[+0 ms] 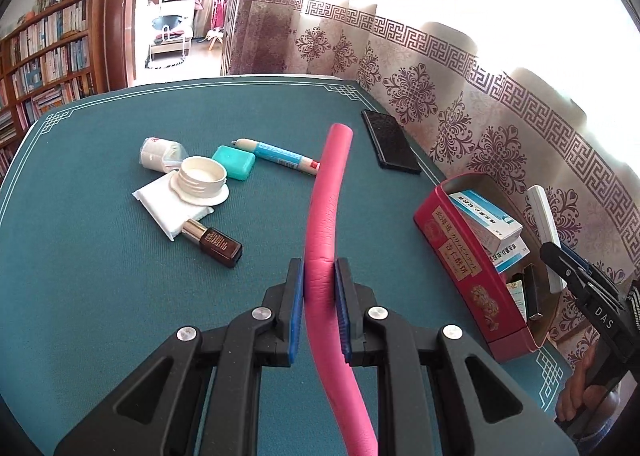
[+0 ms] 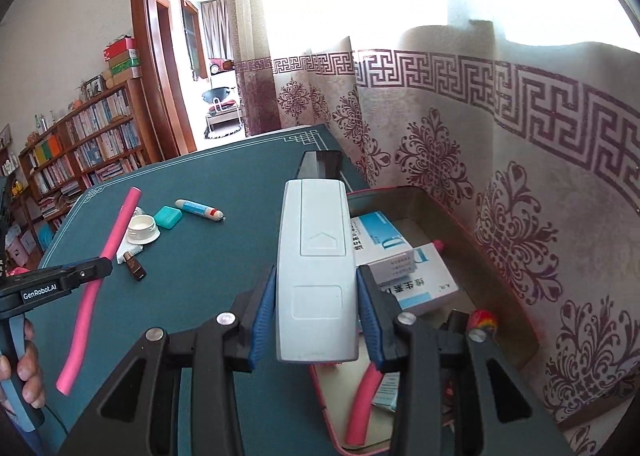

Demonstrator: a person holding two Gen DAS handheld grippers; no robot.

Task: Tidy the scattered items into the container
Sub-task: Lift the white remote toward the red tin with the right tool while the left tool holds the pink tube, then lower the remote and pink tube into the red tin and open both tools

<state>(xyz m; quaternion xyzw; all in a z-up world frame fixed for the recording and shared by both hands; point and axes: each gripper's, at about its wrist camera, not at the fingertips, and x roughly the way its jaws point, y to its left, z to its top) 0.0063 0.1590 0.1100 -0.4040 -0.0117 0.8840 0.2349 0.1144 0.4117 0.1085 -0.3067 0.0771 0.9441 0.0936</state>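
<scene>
My left gripper (image 1: 319, 276) is shut on a long pink foam tube (image 1: 326, 196), held above the teal table; the same tube (image 2: 106, 252) shows in the right wrist view. My right gripper (image 2: 316, 288) is shut on a white remote control (image 2: 314, 256), over the near edge of the red tin box (image 2: 500, 248). The red tin box (image 1: 460, 256) holds white-and-blue medicine boxes (image 1: 486, 222), another pink tube (image 2: 362, 400) and small items. Loose on the table lie a white jar lid (image 1: 202, 178), a teal case (image 1: 234, 162), a blue-white tube (image 1: 280, 154), a brown lipstick (image 1: 212, 242) and white packets (image 1: 168, 204).
A black phone (image 1: 390, 142) lies near the table's far right edge by the patterned curtain (image 1: 500, 116). A bookshelf (image 1: 44, 56) and a doorway stand beyond the table. A hand (image 2: 28, 368) grips the left tool's handle at the left of the right wrist view.
</scene>
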